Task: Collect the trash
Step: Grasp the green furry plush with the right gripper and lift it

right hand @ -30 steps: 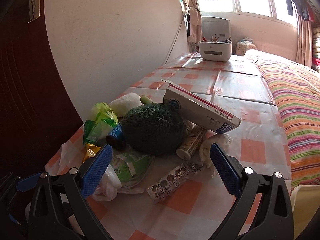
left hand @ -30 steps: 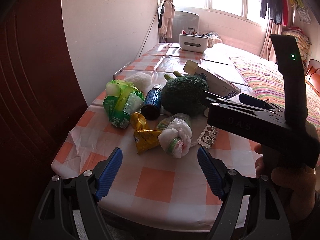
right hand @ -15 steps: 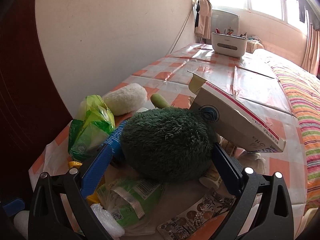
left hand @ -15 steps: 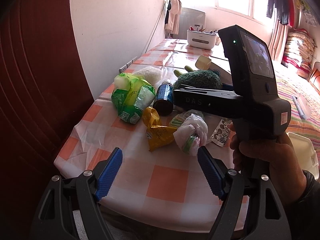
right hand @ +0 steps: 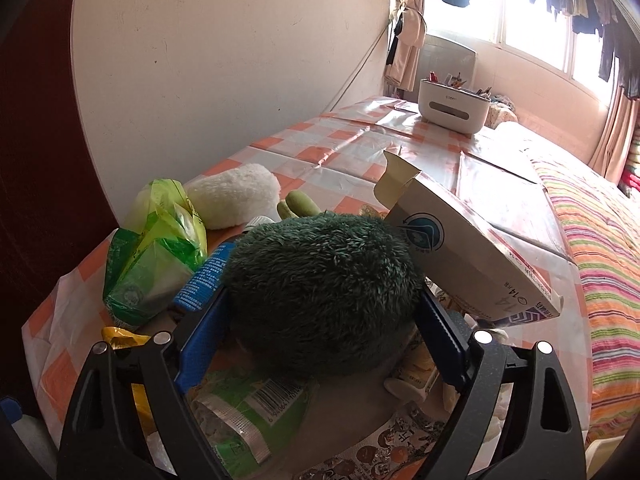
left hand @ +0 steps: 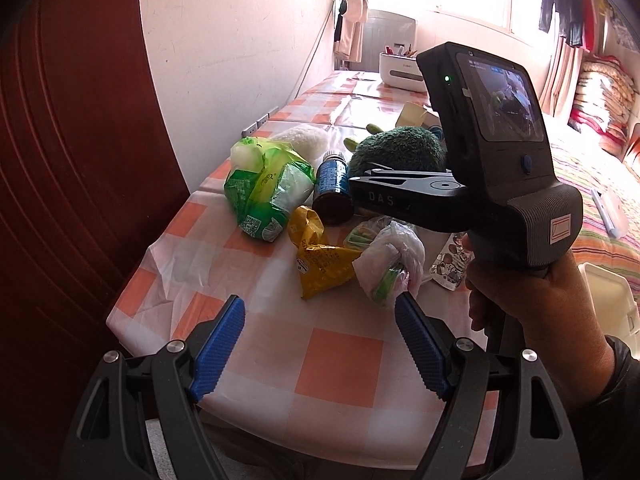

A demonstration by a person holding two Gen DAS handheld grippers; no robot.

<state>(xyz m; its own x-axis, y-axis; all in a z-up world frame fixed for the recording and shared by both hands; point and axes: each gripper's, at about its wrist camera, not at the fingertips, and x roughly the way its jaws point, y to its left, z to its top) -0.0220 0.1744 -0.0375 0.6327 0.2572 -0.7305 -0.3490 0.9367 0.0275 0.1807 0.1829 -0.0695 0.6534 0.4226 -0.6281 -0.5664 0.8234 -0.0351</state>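
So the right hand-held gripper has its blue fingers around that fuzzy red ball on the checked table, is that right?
Not quite: the fuzzy ball is dark green, not red, as the right wrist view shows. The right hand-held gripper does have its blue fingers around it on the checked table, and its jaws have just been closing.

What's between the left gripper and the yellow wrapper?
Left wrist view: only bare checked tablecloth lies between the open left gripper and the yellow wrapper.

We held the left tool (left hand: 320, 344) low with its blue fingers (left hand: 218, 346) spread wide and nothing between them. Our right hand (left hand: 532, 300) gripped the right tool (right hand: 320, 320), whose jaws had just been closing around a fuzzy green toy (right hand: 324, 280), both pads against its sides.
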